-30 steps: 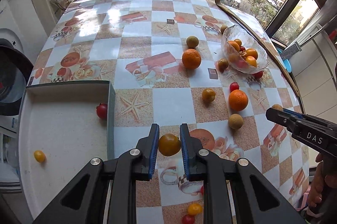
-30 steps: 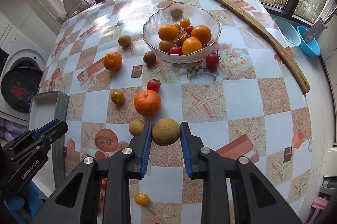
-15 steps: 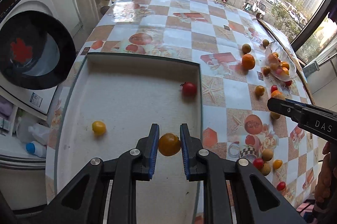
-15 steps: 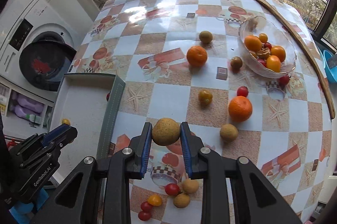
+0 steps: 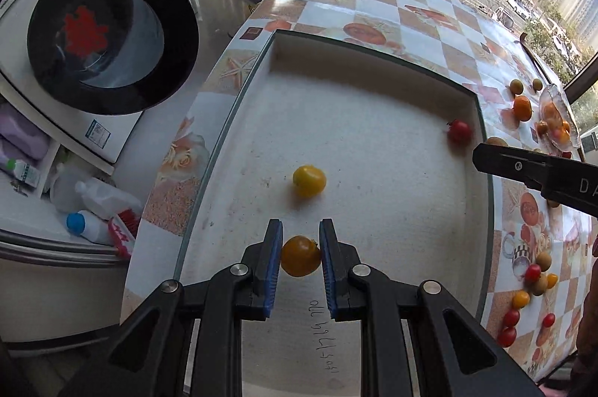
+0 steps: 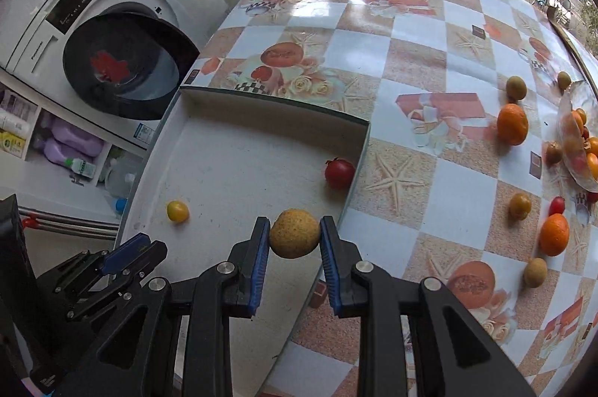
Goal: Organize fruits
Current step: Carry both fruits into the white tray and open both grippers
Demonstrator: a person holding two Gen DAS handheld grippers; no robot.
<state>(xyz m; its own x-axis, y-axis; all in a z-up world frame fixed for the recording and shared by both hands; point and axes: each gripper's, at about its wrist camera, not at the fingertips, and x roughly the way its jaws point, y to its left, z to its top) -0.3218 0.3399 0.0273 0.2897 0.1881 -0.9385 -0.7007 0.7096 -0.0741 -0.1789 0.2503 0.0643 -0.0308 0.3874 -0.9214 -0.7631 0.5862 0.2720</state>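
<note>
Orange-yellow cherry tomato (image 5: pixel 300 256) sits clamped in my left gripper (image 5: pixel 300 257) above the white rectangular tray (image 5: pixel 373 90); my right gripper (image 6: pixel 294 239) pinches a rough tan round fruit (image 6: pixel 294 238) over the tray's edge. Next, I judge: lower and release both inside.

left wrist: close above tray (image 5: pixel 373 68), facing window | right wrist: tray's right edge | shared: tray (image 6: pixel 239 150)
</note>
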